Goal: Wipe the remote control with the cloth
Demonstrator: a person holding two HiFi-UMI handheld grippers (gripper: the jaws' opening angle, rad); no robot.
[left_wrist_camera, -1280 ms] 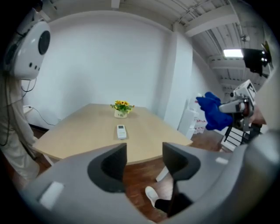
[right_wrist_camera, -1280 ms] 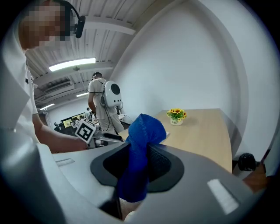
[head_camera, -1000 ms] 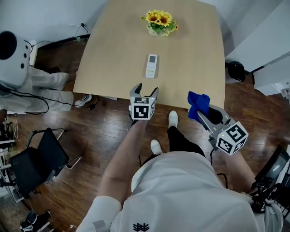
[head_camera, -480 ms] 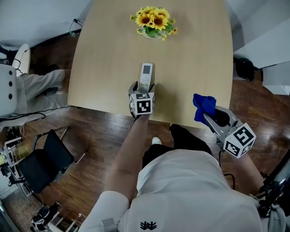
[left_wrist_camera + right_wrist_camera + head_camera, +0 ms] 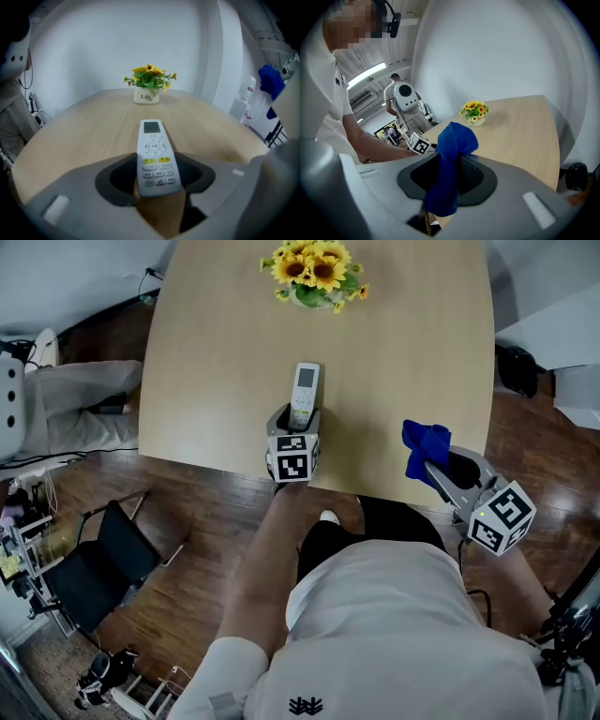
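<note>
Remote control (image 5: pixel 305 390) — between just-closing jaws of left hand-held gripper (image 5: pixel 296 414).

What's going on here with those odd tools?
A person at a table holds a two-jaw gripper in each hand. The left gripper has just been closing its jaws and now clamps the near end of the remote, which lies on the table. The right gripper pinches a blue cloth, held up by the table's near edge, apart from the remote. No wiping has begun yet.
</note>
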